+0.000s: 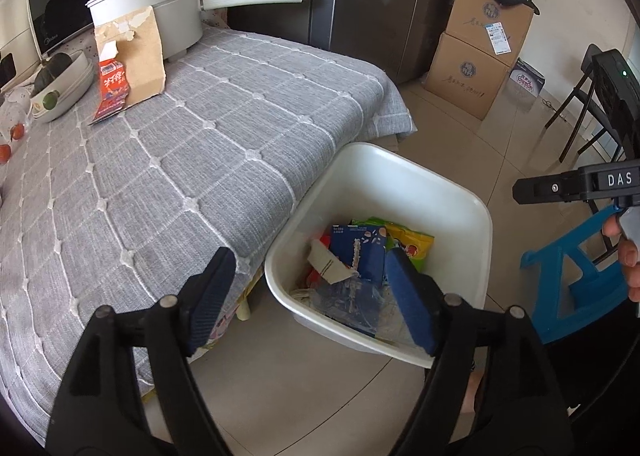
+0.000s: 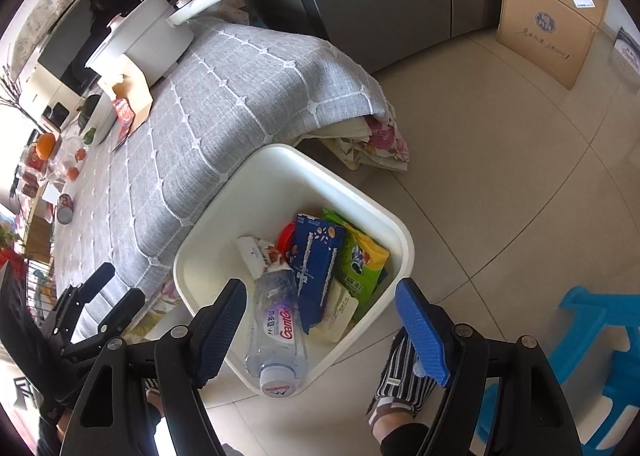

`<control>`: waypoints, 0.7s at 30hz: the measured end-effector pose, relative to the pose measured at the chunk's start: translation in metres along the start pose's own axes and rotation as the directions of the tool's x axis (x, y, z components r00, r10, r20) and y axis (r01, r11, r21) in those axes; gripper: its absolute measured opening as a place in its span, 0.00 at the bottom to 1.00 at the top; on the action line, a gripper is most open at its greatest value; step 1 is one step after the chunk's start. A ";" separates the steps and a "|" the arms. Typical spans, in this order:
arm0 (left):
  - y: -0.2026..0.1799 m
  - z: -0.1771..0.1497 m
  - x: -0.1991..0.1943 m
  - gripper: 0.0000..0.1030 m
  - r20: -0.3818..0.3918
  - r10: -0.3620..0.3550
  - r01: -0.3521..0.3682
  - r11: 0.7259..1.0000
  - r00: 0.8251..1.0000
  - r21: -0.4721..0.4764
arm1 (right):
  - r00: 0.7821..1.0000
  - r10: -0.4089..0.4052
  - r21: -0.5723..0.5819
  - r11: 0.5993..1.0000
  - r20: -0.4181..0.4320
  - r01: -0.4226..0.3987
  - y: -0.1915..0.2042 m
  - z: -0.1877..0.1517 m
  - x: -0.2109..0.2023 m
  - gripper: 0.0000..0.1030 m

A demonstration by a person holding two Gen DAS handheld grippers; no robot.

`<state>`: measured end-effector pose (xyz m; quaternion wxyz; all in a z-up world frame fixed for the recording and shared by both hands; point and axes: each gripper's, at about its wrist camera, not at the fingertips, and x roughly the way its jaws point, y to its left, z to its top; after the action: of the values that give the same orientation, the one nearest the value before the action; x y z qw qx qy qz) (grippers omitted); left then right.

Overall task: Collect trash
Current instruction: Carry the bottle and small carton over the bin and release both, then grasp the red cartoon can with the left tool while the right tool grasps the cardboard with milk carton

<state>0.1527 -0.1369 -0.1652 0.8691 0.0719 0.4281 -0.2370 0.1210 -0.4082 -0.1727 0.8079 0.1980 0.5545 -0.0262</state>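
I hold my left gripper (image 1: 312, 296) wide open with nothing in it, above the floor at the table's edge, next to the white bin (image 1: 400, 172). My right gripper (image 2: 332, 330) is wide open and empty too, right over the bin (image 2: 280, 160). In the bin I see a clear plastic bottle (image 2: 278, 332) lying with its white cap toward me, a blue carton (image 2: 316, 260), a green and yellow snack bag (image 2: 362, 262) and a red lid (image 2: 287, 238). A torn cardboard box (image 1: 138, 52) with a red packet (image 1: 114, 90) waits on the gray tablecloth (image 1: 224, 144), far from both grippers, beside the white pot (image 1: 168, 4).
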 end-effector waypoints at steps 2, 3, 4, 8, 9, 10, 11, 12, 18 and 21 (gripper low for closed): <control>0.003 0.000 -0.001 0.76 -0.001 0.002 -0.002 1.000 1.000 -0.009 | 1.000 0.001 -0.006 1.000 0.000 -0.001 0.002 0.000 0.000 0.76; 0.003 -0.001 -0.002 0.76 0.000 0.004 -0.004 1.000 1.000 -0.012 | 1.000 0.001 -0.009 1.000 0.000 -0.001 0.003 0.000 0.000 0.76; 0.004 -0.001 -0.003 0.76 0.001 0.007 -0.007 1.000 1.000 -0.014 | 1.000 0.000 -0.010 1.000 0.000 0.000 0.005 0.000 0.001 0.76; 0.009 -0.003 -0.008 0.77 0.001 0.023 -0.023 1.000 1.000 -0.019 | 1.000 -0.001 -0.013 1.000 0.000 0.001 0.007 0.001 0.001 0.76; 0.011 -0.004 -0.009 0.77 0.001 0.027 -0.027 0.999 1.000 -0.021 | 1.000 -0.001 -0.016 1.000 0.001 0.001 0.008 0.001 0.001 0.76; 0.013 -0.004 -0.011 0.77 0.001 0.032 -0.032 0.999 1.000 -0.024 | 1.000 -0.002 -0.019 1.000 0.001 0.002 0.010 0.001 0.001 0.76; 0.016 -0.005 -0.012 0.77 0.002 0.036 -0.036 0.999 0.999 -0.029 | 1.000 -0.001 -0.022 1.000 0.001 0.001 0.012 0.001 0.001 0.76; 0.019 -0.005 -0.014 0.77 0.004 0.040 -0.040 0.999 0.999 -0.034 | 1.000 -0.001 -0.025 1.000 0.000 0.001 0.014 0.001 0.002 0.76; 0.041 -0.010 -0.030 0.78 0.018 0.064 -0.062 0.995 0.998 -0.081 | 1.000 0.004 -0.052 0.999 0.003 -0.004 0.029 0.003 0.002 0.76; 0.053 -0.014 -0.037 0.79 0.020 0.075 -0.072 0.992 0.997 -0.108 | 1.000 0.010 -0.067 0.998 0.004 -0.010 0.038 0.005 0.002 0.77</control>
<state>0.1483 -0.0731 -0.1495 0.8850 0.0379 0.4266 -0.1824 0.1357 -0.3747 -0.1621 0.8154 0.1735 0.5523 -0.0040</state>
